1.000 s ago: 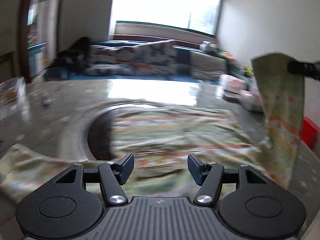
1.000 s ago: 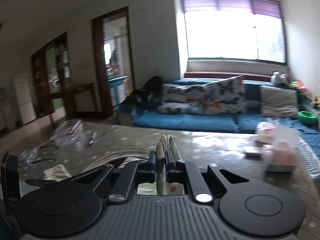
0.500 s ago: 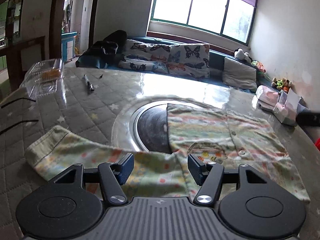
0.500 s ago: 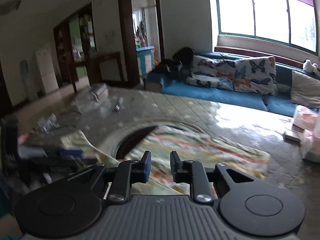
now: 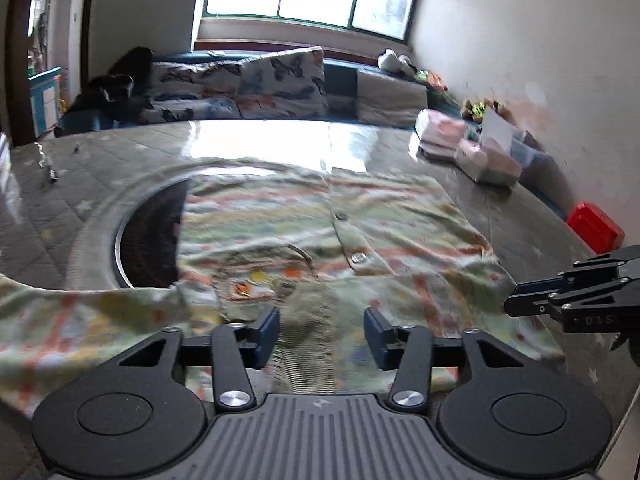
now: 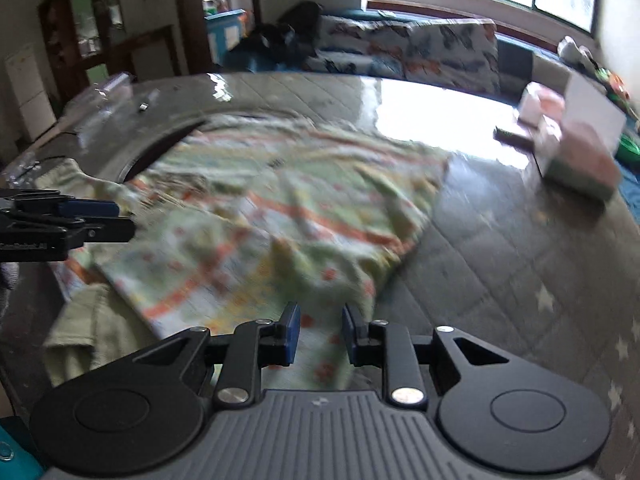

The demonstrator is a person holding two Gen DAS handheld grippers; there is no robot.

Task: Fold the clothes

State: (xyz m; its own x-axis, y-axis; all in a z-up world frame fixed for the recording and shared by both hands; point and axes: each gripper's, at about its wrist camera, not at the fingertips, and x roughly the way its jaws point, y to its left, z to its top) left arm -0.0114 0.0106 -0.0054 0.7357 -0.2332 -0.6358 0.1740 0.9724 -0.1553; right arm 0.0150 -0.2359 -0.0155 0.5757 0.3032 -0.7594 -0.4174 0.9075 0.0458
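Note:
A pale green shirt [image 5: 320, 240] with orange and yellow print and snap buttons lies spread on the quilted grey table [image 5: 60, 208]. One sleeve reaches out to the left. My left gripper [image 5: 320, 332] is open and empty just above the shirt's near edge by the collar. My right gripper [image 6: 318, 330] is open and empty over the shirt's [image 6: 260, 232] right sleeve, which lies folded in over the body. Each gripper shows in the other's view, the right one [image 5: 516, 300] at the shirt's right edge and the left one [image 6: 120, 220] at its left.
A dark round inset [image 5: 148, 240] in the table lies partly under the shirt. Pink tissue packs [image 5: 480, 156] and a white box [image 6: 576, 140] stand at the far right. A red box [image 5: 594, 228] sits by the wall. A sofa with butterfly cushions [image 5: 260, 84] is behind.
My right gripper held the right sleeve up one second ago; it has opened, and the sleeve now lies folded over the shirt. Both grippers have dropped closer to the shirt's near edge.

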